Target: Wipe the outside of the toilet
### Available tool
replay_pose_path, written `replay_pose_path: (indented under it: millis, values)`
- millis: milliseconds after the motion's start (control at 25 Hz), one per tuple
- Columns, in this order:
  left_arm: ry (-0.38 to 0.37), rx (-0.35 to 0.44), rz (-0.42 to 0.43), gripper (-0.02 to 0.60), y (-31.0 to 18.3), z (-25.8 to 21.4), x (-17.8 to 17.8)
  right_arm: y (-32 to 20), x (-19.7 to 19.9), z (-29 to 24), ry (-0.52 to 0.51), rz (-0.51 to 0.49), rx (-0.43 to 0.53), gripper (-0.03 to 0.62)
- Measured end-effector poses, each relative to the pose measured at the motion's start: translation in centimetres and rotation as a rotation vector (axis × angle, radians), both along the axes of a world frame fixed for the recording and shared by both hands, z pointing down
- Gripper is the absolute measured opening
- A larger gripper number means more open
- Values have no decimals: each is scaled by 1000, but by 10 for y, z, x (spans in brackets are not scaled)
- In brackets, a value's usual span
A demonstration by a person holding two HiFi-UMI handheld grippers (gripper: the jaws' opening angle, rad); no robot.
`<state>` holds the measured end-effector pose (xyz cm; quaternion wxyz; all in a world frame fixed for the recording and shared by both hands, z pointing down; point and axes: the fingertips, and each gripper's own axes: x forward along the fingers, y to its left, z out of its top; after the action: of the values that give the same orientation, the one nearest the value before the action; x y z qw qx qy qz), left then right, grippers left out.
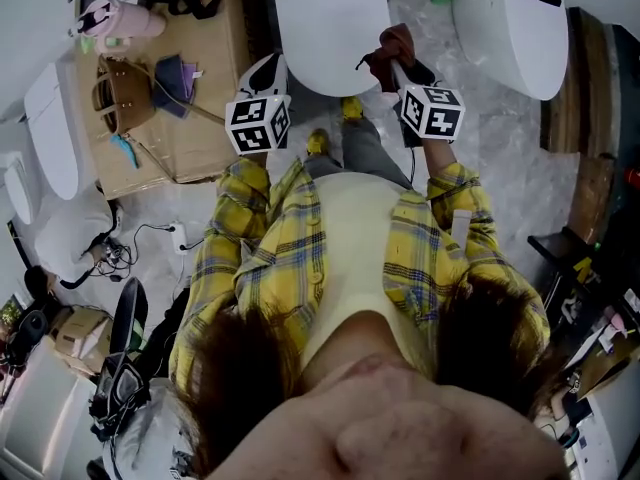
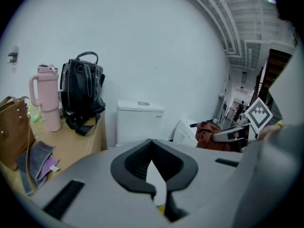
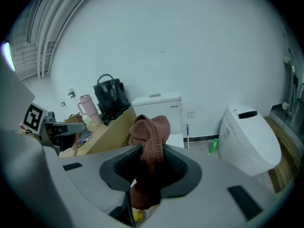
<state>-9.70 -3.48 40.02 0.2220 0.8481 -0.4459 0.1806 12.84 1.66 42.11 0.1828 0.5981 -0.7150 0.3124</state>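
Rust-brown cloth clamped between the jaws of the right gripper, held at the right edge of the toilet, which stands directly ahead of the person with its lid closed. Whether the cloth touches the toilet cannot be told. Left gripper: jaws brought together, empty, at the toilet's left edge. Judged step: approach, before wiping. The next move calls for pressing the cloth onto the toilet's outer shell and sweeping across.
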Motion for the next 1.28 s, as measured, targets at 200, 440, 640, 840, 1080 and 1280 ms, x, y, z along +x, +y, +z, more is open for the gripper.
replay_pose_path:
  millis: [200, 440, 640, 840, 1080, 1280]
  values:
    - [5, 21, 13, 6, 1, -11, 2, 5, -3, -17, -29, 15, 32, 122]
    - [-13, 34, 28, 6, 2, -16, 2, 7, -10, -31, -76, 31, 57, 121]
    - [-17, 35, 25, 6, 4, -17, -1, 6, -14, -40, -63, 20, 71, 121]
    - [-7, 39, 13, 6, 3, -20, -5, 3, -20, -46, -51, 9, 89, 120]
    - [1, 40, -7, 6, 4, -25, -8, 1, -23, -49, -61, 6, 98, 120]
    - [1, 33, -18, 6, 3, -25, -8, -1, -24, -52, -74, 7, 106, 120]
